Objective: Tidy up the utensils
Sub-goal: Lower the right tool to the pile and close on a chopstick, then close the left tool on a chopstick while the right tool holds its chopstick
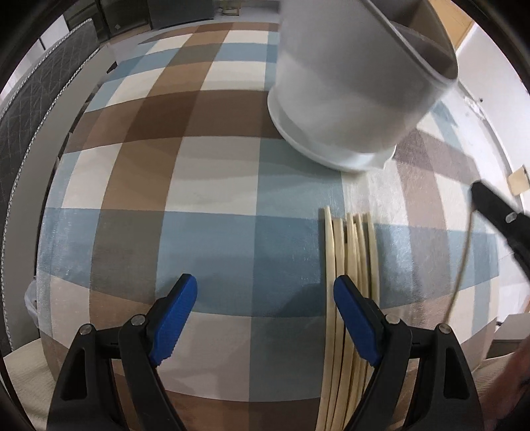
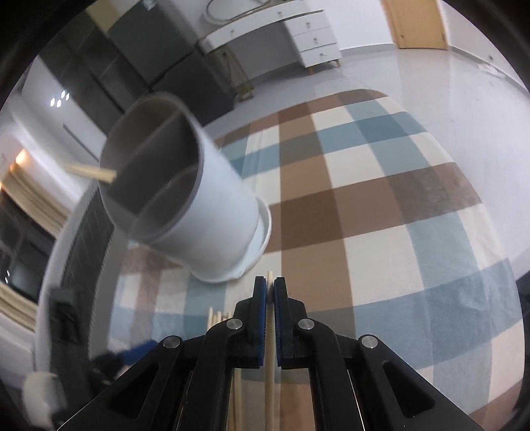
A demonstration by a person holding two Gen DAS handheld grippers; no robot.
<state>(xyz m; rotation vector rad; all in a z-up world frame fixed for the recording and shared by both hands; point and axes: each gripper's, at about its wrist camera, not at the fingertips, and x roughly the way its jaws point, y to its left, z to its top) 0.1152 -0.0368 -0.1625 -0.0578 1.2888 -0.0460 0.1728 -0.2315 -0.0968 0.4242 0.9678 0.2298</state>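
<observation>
I see a checked rug [image 1: 205,139] in brown, blue and cream under everything. A dark quilted sofa [image 1: 39,86] borders its left side. Farther off stand a white drawer unit [image 2: 314,36] and a wooden door [image 2: 419,23].

The rug [image 1: 212,185] is a check of brown, tan, cream, pale blue and grey squares, and the chopsticks [image 1: 344,252] lying on it are pale cream wood. The utensil holder [image 1: 347,99] is white outside with a grey interior and divider, on a white base. Both the left gripper [image 1: 261,318] and the right gripper [image 2: 270,291] are black with blue finger pads.
</observation>
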